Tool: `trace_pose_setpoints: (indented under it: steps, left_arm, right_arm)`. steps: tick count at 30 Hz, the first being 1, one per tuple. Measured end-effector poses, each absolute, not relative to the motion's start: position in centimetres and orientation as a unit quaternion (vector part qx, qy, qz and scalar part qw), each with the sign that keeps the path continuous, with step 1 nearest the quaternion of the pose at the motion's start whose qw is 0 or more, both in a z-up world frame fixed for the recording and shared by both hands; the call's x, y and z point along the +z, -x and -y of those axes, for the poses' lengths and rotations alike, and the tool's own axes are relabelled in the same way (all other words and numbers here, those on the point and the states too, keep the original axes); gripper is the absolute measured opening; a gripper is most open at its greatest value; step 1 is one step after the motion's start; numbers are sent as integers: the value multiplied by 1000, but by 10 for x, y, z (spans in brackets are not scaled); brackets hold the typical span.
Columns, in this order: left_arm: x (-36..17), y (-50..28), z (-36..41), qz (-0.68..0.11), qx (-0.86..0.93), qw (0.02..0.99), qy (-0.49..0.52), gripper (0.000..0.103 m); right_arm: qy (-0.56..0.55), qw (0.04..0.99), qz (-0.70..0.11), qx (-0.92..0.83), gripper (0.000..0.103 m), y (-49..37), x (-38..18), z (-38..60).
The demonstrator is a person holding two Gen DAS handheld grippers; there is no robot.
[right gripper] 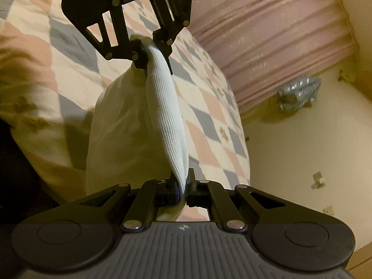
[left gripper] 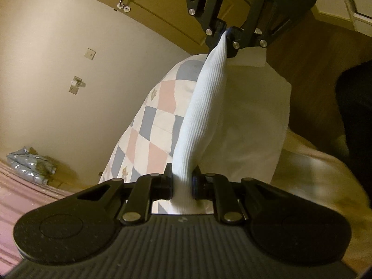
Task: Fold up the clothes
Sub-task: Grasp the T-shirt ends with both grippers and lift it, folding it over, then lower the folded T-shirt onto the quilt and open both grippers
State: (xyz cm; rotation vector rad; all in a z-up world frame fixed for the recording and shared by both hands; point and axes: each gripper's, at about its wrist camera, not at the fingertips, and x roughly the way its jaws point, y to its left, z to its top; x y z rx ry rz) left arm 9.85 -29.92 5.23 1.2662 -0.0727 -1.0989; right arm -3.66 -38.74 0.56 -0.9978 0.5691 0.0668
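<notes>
The bed (right gripper: 209, 107), with its quilt of pink, grey-blue and cream checks, fills most of the room below the 2 tools. A pink gathered curtain (right gripper: 267, 34) hangs beyond it, and a crumpled silver bag (right gripper: 300, 90) lies on the floor by the wall.

Above the quilt hangs the white garment (left gripper: 244, 121). It is off the bed along its top edge, which is bunched into a ribbed band (left gripper: 200, 116) and pulled into 1 straight line between the 2 tools. The rest of the cloth drops from that band as a loose, flat sheet toward the quilt; whether its lower hem touches the bed I cannot tell.

The left gripper (left gripper: 182, 183) has its 2 fingers pressed in on 1 end of the band, with cloth filling the narrow gap between them. The right gripper (right gripper: 186, 187) is pinched just as tightly on the other end. Each tool faces the other head-on along the band.

That is the relation everything turns on: the garment's long axis runs from tool to tool, neither hand is nearer to it than the other, and the hanging sheet lies to 1 side of that line, toward the person. From here the cloth could as well be going down flat on the quilt as coming up from it, already doubled. The hanging part shows no crease I could swear to, so I would not say how many folds it holds.
</notes>
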Motion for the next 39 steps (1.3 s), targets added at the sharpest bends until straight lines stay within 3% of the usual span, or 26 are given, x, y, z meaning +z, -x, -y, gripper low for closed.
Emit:
trace_pose_setpoints:
  steps: [6, 12, 15, 19, 23, 28, 31, 34, 36, 39]
  left_arm:
    - [70, -205, 371, 55, -468, 698, -539, 13]
    - [63, -284, 427, 95, -425, 735, -520, 13]
    - [4, -306, 444, 54, -435, 726, -530, 13]
    - [-86, -312, 454, -4, -450, 684, -574, 13]
    - [-99, -309, 444, 9, -437, 698, -567, 15]
    - [-87, -304, 436, 25, -427, 695, -578, 26]
    - [-87, -302, 424, 29, -421, 691, -587, 28]
    - [-93, -299, 412, 24, -417, 688, -593, 23]
    - [-95, -299, 410, 17, -417, 688, -594, 12]
    - [-98, -297, 407, 18, -416, 687, -595, 10]
  right_arm:
    - [472, 838, -274, 6, 2, -66, 31, 442]
    - [528, 824, -188, -86, 2, -174, 72, 477]
    - [532, 823, -177, -93, 2, -204, 44, 491]
    - [511, 825, -237, -43, 1, -230, -36, 502]
    - [496, 816, -296, 6, 3, -234, -87, 504]
    - [476, 827, -299, 0, 31, -221, -76, 509]
    - [482, 821, -306, -3, 35, -211, -69, 509]
    - [490, 814, -312, -4, 35, -204, -73, 507]
    - [496, 809, -315, -4, 29, -200, -76, 506]
    - [504, 802, -320, -5, 14, -193, -80, 504]
